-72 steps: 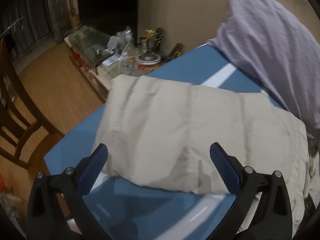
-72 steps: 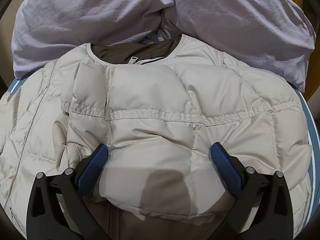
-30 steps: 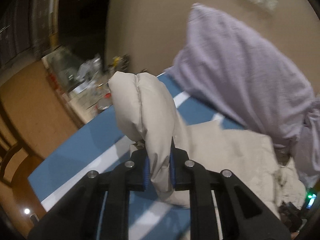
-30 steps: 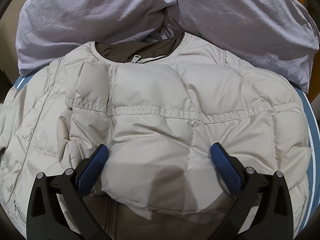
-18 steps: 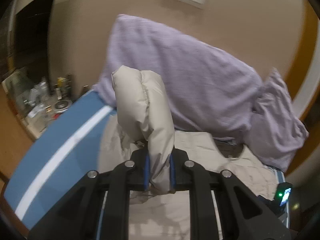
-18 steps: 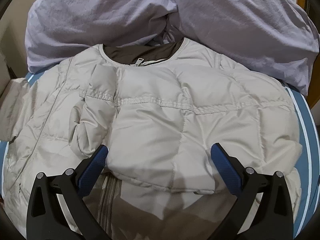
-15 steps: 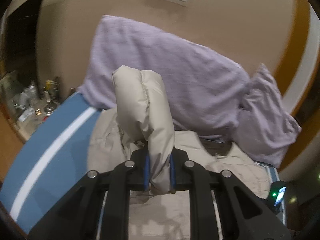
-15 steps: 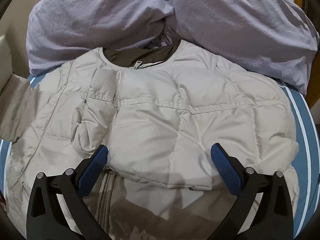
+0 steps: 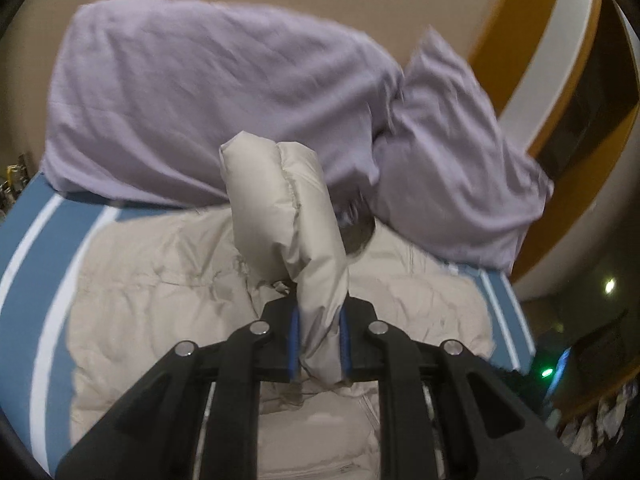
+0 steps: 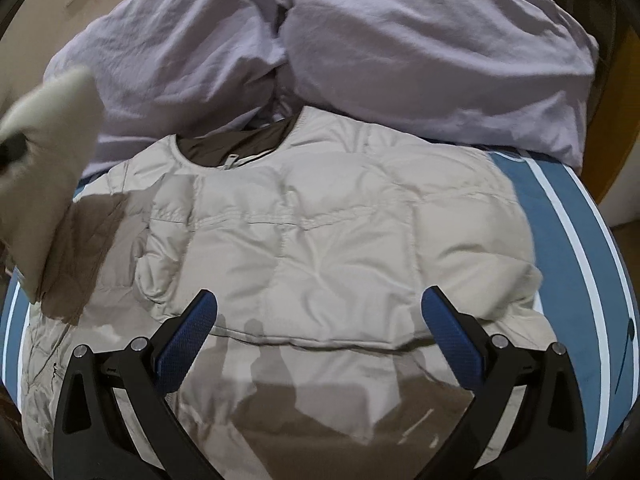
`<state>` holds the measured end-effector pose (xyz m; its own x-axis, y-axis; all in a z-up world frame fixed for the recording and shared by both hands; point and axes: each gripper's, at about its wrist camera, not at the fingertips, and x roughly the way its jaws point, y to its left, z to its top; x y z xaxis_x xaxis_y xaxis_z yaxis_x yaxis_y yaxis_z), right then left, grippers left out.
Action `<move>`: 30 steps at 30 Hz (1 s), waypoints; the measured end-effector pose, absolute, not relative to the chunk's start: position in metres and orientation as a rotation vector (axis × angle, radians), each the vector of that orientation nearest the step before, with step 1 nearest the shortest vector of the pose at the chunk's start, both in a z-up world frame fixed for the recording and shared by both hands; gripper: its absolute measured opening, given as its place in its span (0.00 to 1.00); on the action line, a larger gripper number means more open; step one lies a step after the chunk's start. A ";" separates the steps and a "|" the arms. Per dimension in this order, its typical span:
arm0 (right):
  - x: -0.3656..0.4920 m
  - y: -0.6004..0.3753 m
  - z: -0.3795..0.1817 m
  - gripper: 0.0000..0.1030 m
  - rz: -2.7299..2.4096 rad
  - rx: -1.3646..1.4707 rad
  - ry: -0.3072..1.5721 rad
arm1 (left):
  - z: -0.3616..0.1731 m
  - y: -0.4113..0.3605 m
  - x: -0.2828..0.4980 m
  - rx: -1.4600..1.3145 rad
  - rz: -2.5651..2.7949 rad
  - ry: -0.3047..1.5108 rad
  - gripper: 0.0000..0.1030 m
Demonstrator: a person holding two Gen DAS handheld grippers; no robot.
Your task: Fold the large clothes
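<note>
Jacket point(image 10: 340, 248), a beige quilted down one, lies spread on the blue bed cover point(image 10: 576, 264) with white stripes, its collar toward the two lilac pillows point(image 10: 400, 52) at the head of the bed. One sleeve point(image 9: 288, 216) is raised off the cover, clenched between the blue pads of the left gripper point(image 9: 319, 336), and stands up bunched above the jaws. A second ago that sleeve hung over the bed's left edge with the cluttered side table and floor behind it; now the left wrist view looks across the jacket's body toward the pillows and wall, so the sleeve has been carried inward over the garment. In the right wrist view the lifted sleeve now shows at the left edge, casting a shadow on the jacket's left shoulder, where earlier that part lay flat and unshaded. The right gripper point(image 10: 320, 320) hovers above the already folded-over right sleeve, its jaws spread wide with nothing between them, as before; more of the jacket's lower part shows beneath it than earlier.
</note>
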<state>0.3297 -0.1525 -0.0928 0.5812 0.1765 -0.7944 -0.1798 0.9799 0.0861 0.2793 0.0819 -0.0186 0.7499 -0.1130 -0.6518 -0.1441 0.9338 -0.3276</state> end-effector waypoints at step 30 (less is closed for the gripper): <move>0.323 -0.185 -0.095 0.99 0.179 0.051 0.925 | -0.085 0.058 0.323 -0.336 0.079 0.912 0.51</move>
